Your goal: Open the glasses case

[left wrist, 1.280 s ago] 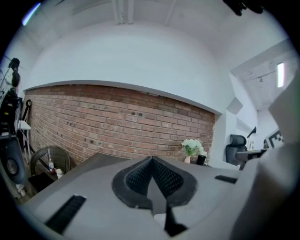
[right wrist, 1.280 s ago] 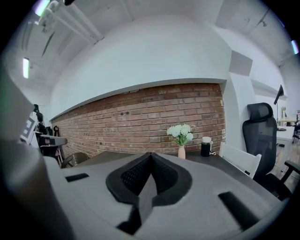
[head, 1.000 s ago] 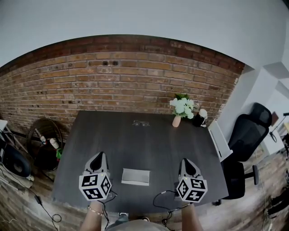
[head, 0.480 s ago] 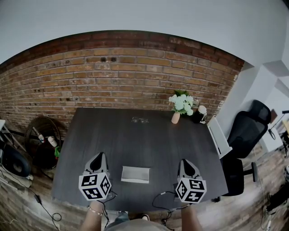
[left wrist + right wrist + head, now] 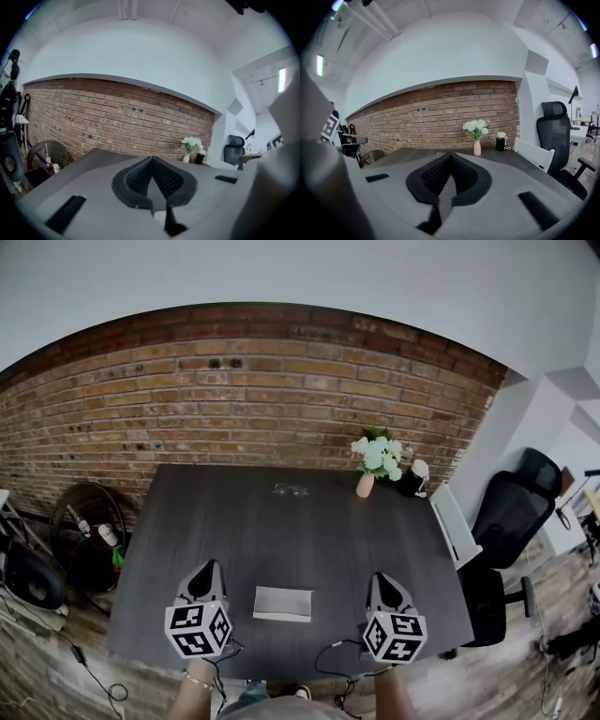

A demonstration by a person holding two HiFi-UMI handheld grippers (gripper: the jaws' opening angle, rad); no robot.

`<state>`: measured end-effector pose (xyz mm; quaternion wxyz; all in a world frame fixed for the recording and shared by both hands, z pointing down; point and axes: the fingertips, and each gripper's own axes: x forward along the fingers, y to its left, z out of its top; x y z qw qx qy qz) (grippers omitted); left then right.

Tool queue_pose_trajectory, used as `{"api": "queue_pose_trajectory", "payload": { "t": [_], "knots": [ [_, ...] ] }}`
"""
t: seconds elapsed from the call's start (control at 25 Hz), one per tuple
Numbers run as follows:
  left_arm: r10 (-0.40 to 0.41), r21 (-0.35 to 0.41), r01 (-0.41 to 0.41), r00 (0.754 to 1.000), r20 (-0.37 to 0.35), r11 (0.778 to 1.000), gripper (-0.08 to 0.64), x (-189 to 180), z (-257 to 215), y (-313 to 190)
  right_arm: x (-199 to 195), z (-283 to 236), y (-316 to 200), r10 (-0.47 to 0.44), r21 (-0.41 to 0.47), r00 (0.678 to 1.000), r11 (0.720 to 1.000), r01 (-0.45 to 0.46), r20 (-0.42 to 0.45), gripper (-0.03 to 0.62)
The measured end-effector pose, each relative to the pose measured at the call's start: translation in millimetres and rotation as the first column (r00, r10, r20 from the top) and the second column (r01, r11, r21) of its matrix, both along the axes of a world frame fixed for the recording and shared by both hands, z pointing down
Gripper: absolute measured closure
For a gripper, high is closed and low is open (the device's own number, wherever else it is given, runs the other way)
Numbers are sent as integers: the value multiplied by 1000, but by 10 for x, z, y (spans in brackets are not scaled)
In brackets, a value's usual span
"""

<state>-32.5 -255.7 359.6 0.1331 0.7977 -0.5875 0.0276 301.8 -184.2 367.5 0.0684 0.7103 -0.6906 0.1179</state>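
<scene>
Glasses case (image 5: pixel 282 604), closed, between left gripper (image 5: pixel 208 565) and right gripper (image 5: pixel 379 577), both with jaws together, empty

No legible text or signs

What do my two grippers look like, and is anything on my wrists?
Both the left gripper and right gripper are grey, tapered shells with black mesh-textured pads. Each carries a white cube printed with black square markers and trails a thin black cable. A thin bracelet circles the left wrist.
</scene>
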Motion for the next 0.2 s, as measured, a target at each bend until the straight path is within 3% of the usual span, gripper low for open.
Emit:
{"api": "queue_pose_trajectory", "payload": {
  "t": [0.2],
  "knots": [
    [-4, -16, 4, 1000, -1, 1000, 565, -41, 61, -5, -42, 27, -37, -7, -5, 1000, 1000, 7, 1, 592]
  ]
}}
